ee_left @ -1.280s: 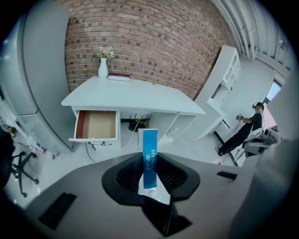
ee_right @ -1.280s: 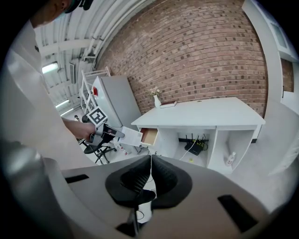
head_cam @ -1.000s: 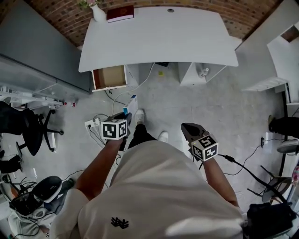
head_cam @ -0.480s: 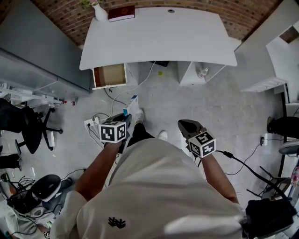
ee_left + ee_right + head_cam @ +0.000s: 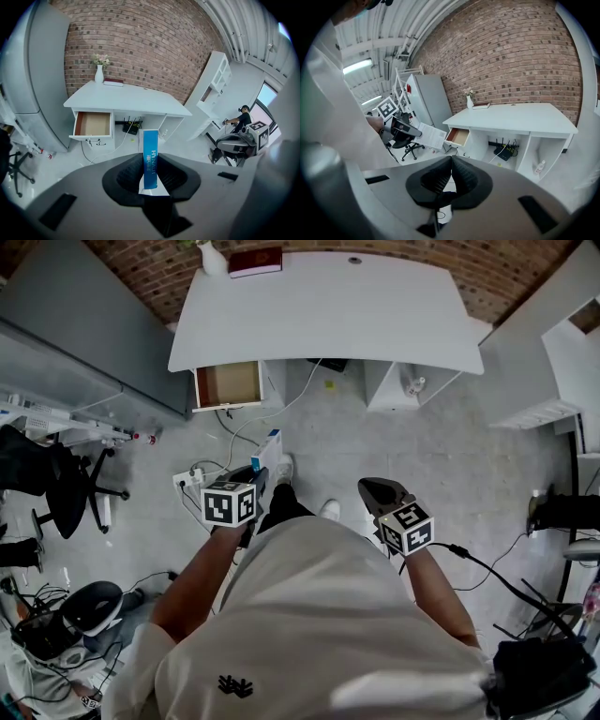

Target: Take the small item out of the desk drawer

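So the small item is already out of the drawer: it's a slim blue-and-white cardboard box [image 5: 150, 145], and it sits clamped in the left gripper [image 5: 151, 163], well away from the white desk [image 5: 126, 96]. The jaws pinch it by its lower end only, and most of the box pokes out past the pads.

That's my main worry. With a flat, light carton held by one end, I'd guess any quick swing could make it pivot or slide out. It would then land on the grey concrete floor [image 5: 450, 456], near the white power strip and loose cables [image 5: 192, 482] by the person's feet.

The right gripper [image 5: 451, 161] has its jaws pressed together with nothing between them, so it isn't supporting the box. If it slips, there's no backup.

Also, the white desk drawer with the brown inside [image 5: 91, 137] hangs wide open and looks empty. It could easily get bumped when someone walks back. The black cable [image 5: 478, 568] trailing from the right gripper looks like a snag risk too.
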A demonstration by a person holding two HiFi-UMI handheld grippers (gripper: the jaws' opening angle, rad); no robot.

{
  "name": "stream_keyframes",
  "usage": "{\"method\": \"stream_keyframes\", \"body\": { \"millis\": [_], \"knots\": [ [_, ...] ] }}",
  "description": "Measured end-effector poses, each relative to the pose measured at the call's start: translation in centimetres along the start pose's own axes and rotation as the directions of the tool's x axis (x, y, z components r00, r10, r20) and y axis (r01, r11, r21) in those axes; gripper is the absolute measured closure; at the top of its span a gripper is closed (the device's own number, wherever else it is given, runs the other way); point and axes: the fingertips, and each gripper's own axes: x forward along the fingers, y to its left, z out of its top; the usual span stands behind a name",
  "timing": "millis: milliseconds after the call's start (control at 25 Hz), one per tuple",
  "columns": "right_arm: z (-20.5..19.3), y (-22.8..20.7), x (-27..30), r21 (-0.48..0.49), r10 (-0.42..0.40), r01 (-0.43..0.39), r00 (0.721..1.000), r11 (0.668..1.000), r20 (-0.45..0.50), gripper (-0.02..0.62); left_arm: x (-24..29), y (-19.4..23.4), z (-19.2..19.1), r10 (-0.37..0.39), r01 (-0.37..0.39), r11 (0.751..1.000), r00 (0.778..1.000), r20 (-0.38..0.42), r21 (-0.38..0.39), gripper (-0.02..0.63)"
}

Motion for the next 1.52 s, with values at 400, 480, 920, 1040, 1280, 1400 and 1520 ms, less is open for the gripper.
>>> {"method": "stream_keyframes", "body": {
  "millis": [400, 480, 920, 1040, 1280, 1400, 1520],
  "knots": [
    [-0.5, 1.6, 0.2, -0.015, 0.013, -0.013, 1.000, 1.000, -0.004, 0.566, -1.2, 0.1, -1.4, -0.005, 0.005, 1.000, 1.000, 0.009, -0.014, 0.508],
    [-0.4, 1.7, 0.3, -0.021, 0.015, -0.015, 1.000, 1.000, -0.004, 0.566, -1.4, 0.1, -1.4, -0.004, 0.005, 1.000, 1.000, 0.011, -0.014, 0.508],
    [-0.2, 1.7, 0.4, -0.023, 0.022, -0.022, 1.000, 0.999, -0.012, 0.566, -1.4, 0.0, -1.5, -0.005, 0.005, 1.000, 1.000, 0.001, -0.021, 0.508],
    [-0.3, 1.8, 0.5, -0.022, 0.022, -0.022, 1.000, 1.000, -0.015, 0.566, -1.4, 0.1, -1.6, -0.005, 0.005, 1.000, 1.000, 0.001, -0.023, 0.507],
    [-0.7, 1.7, 0.6, -0.021, 0.029, -0.029, 0.999, 0.999, -0.020, 0.566, -1.2, 0.0, -1.9, -0.004, 0.004, 1.000, 1.000, -0.008, -0.025, 0.508],
    [-0.7, 1.8, 0.7, -0.019, 0.029, -0.030, 0.999, 0.999, -0.021, 0.566, -1.0, 0.1, -2.1, -0.014, 0.014, 0.999, 1.000, -0.011, -0.031, 0.508],
    [-0.6, 1.7, 0.9, -0.016, 0.028, -0.029, 0.999, 0.999, -0.020, 0.566, -1.0, 0.3, -1.9, -0.007, 0.007, 1.000, 1.000, -0.018, -0.026, 0.508]
  ]
}}
